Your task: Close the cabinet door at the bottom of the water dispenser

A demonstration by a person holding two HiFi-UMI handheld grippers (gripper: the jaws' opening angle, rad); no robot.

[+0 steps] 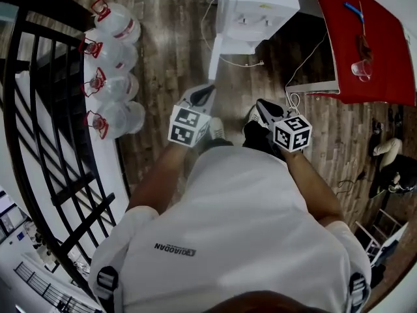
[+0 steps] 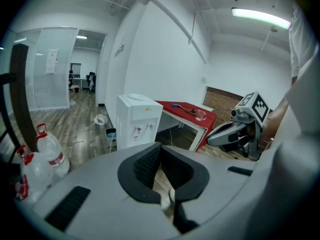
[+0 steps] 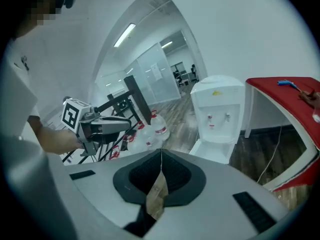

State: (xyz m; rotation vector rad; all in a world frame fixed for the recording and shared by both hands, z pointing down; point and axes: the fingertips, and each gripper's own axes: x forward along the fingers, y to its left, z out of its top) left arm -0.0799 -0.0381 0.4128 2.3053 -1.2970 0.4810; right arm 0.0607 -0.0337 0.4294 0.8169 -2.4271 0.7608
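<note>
The white water dispenser (image 1: 257,8) stands on the wooden floor ahead of me, and also shows in the left gripper view (image 2: 137,121) and the right gripper view (image 3: 217,109). Its bottom cabinet door (image 1: 215,57) hangs open, swung out toward me (image 3: 212,149). Both grippers are held in the air in front of my body, well short of the door. The left gripper (image 1: 207,91) (image 2: 160,146) is shut and holds nothing. The right gripper (image 1: 264,105) (image 3: 161,153) is shut too, also with nothing in it. Each gripper shows side-on in the other's view.
Several large water bottles (image 1: 111,64) with red handles stand at the left beside a black metal railing (image 1: 39,109). A red table (image 1: 371,38) with a plastic cup (image 1: 360,68) is at the right of the dispenser. A white cable (image 1: 244,62) trails over the floor by the door.
</note>
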